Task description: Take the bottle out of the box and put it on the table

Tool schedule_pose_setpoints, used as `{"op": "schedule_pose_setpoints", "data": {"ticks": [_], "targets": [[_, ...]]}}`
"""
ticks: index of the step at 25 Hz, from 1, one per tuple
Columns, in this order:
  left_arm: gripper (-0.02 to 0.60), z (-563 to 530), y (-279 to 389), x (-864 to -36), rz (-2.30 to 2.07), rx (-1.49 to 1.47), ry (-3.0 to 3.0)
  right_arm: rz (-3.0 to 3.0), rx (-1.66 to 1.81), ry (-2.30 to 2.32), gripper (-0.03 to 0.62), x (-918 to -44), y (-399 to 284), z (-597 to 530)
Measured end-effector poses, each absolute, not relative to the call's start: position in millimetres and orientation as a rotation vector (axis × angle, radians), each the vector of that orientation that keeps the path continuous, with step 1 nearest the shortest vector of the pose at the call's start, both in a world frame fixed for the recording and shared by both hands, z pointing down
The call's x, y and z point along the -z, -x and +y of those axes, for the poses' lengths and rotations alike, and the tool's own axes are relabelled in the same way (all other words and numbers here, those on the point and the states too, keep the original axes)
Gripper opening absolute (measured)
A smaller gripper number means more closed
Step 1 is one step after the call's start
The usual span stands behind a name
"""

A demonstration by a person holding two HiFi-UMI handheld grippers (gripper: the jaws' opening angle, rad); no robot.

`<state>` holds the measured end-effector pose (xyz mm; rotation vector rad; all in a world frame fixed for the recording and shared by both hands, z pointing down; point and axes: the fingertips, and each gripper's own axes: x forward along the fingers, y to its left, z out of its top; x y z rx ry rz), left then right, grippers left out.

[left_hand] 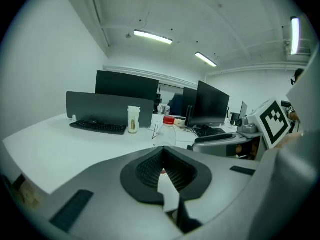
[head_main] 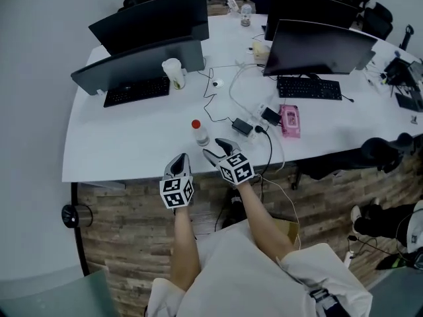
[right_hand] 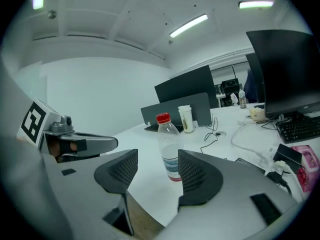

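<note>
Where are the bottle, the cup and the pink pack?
bottle (head_main: 200, 137), head view, clear body under red cap
cup (head_main: 174, 73), head view, side wall
pink pack (head_main: 289, 121), head view, top face

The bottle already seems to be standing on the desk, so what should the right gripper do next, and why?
Probably just draw the right gripper back toward the person, clear of the bottle. The bottle stands upright near the front edge of the table, and the right jaws are wide apart and not pressing on it, so there seems nothing left to hold.
</note>
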<state>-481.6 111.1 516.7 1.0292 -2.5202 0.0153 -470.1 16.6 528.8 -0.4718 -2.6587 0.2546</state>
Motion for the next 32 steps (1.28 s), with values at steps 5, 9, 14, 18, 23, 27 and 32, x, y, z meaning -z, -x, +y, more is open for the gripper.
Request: {"op": "schedule_pose_setpoints", "data": {"ticks": [5, 9, 14, 18, 23, 27, 32], "targets": [[0.014, 124, 440, -518, -2.515, 0.0, -1.034, -2.702, -0.252, 0.41, 0.268, -519, 430, 23], [0.014, 130, 419, -511, -2.543, -0.008, -1.057, -2.742, -0.252, 0.352, 0.268, -511, 400, 25], [0.014, 143, 389, -513, -2.544, -0.014, -1.063, -2.744, -0.241, 0.324, 0.268, -517, 361, 39], [0.014, 143, 375, -510, -2.54, -0.029, -1.093, -2.757, -0.248, 0.281, 0.268, -514, 342, 40], [0.014, 150, 363, -505, -2.559, -0.037, -1.117, -2.761, -0.202, 0.293, 0.268, -510, 329, 53], [0.014, 148, 360, -496, -2.575, -0.025, -1.141, -2.776, -0.201, 0.286, 0.267, -501, 325, 53], [0.014, 157, 354, -493, -2.579, -0.018, -1.145, -2.769, -0.204, 0.297, 0.258, -502, 322, 65]]}}
